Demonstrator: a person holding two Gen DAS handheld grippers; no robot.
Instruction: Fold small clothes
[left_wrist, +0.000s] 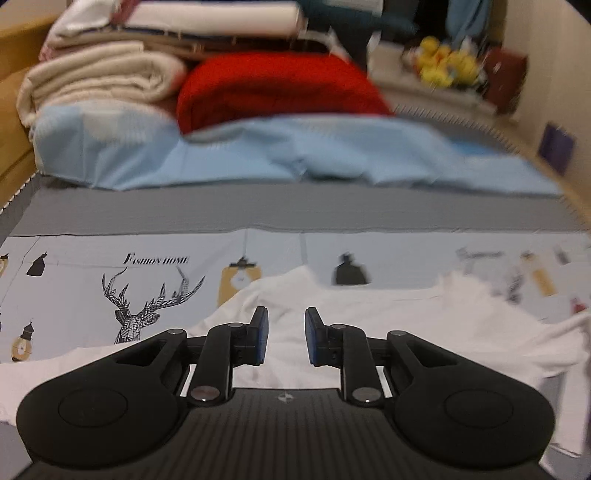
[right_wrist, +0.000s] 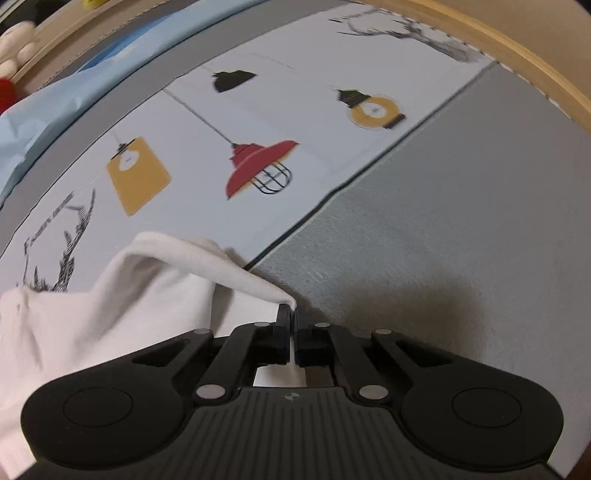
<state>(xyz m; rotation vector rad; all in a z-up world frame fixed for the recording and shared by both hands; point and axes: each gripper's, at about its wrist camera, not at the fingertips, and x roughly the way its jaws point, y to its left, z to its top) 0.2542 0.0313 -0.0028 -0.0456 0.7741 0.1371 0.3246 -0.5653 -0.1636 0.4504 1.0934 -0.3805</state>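
A white garment (left_wrist: 424, 321) lies spread and rumpled on the printed bed sheet (left_wrist: 92, 266). My left gripper (left_wrist: 286, 336) hovers above its middle, open, with only a narrow gap and nothing between the blue pads. In the right wrist view the same white garment (right_wrist: 122, 306) lies at the lower left, and one corner of it runs in a taut ridge to my right gripper (right_wrist: 293, 325). That gripper is shut on the corner, and a strip of white cloth shows between its fingers.
Stacked beige blankets (left_wrist: 99, 77) and a red blanket (left_wrist: 273, 88) sit at the far end on a light blue cover (left_wrist: 258, 155). Yellow toy ducks (left_wrist: 443, 62) stand at the back right. A wooden bed frame (right_wrist: 517, 55) borders the grey sheet (right_wrist: 461, 221).
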